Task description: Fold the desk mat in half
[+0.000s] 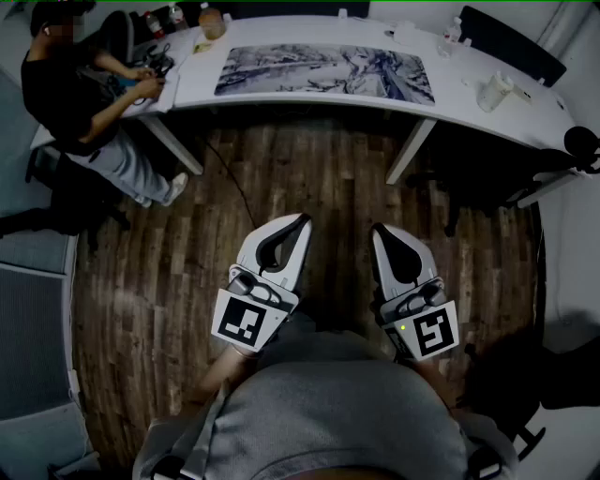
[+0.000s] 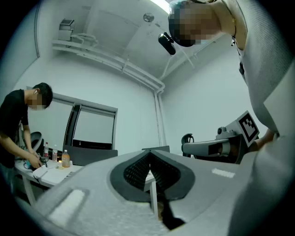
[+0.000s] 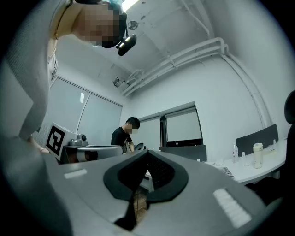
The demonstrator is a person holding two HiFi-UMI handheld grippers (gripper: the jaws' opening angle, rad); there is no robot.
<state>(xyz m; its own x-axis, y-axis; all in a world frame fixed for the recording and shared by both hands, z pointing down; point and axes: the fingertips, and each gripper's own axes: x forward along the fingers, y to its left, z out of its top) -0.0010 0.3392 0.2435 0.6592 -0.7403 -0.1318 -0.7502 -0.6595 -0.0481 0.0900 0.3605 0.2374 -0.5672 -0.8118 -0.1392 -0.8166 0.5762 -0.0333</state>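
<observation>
**Desk mat** (image 1: 326,72): is lying flat and unfolded across the middle of the white table (image 1: 281,37), its long side running along the table's near edge. It is showing a grey-and-white printed picture. Both grippers are hovering well apart from it.

**Left gripper** (image 1: 302,218): is hanging over the wooden floor (image 1: 309,169), short of the table, with its tips pointing toward the mat. Its jaws are pressing together at the tips and gripping nothing. Only floor and a pale upright strip, too unclear to name, are showing through the slot behind the pads. Its marker cube (image 1: 248,321) is facing up toward the head view.

**Right gripper** (image 1: 380,229): is hanging just beside the left one, at about the same height and pointing the same way. Its jaws are likewise meeting at the tips and carrying nothing. Its marker cube (image 1: 433,333) is sitting close to the holder's grey top (image 1: 309,412).

**Table**: is standing on white legs and spanning the top of the head view. Besides the mat it is bearing a pale bottle (image 1: 495,91) near its right end, a brownish bottle (image 1: 212,21) toward its left, and small items too blurred to name.

**Person** (image 1: 75,84): is sitting at the table's left end in a dark top and pale trousers, with both hands working on small things at that corner.

**Chair** (image 1: 511,42): is standing dark behind the table's far right side.
</observation>
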